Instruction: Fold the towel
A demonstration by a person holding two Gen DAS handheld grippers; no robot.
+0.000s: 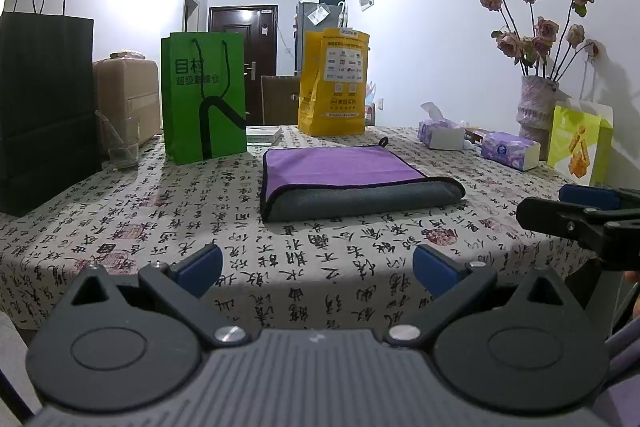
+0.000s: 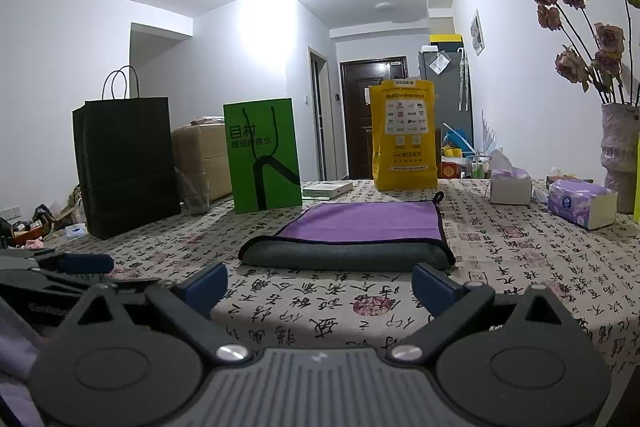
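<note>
- Your towel (image 1: 348,183) lay at twelve o'clock on the patterned tablecloth (image 1: 304,259), folded over, purple face up, grey fold edge toward you.
- Your left gripper (image 1: 318,269) was spread wide, pinching nothing; it hung short of the towel.
- Your right gripper (image 2: 320,285) was likewise spread and empty.
- I judged one fold done; the next called for pinching an end at three or nine o'clock and carrying it across.

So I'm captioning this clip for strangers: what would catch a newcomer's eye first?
The folded purple towel with grey underside lies mid-table on the calligraphy-print tablecloth. Behind it stand a bright green paper bag and a yellow printed bag. Both grippers, left and right, hang open, short of the towel.
</note>
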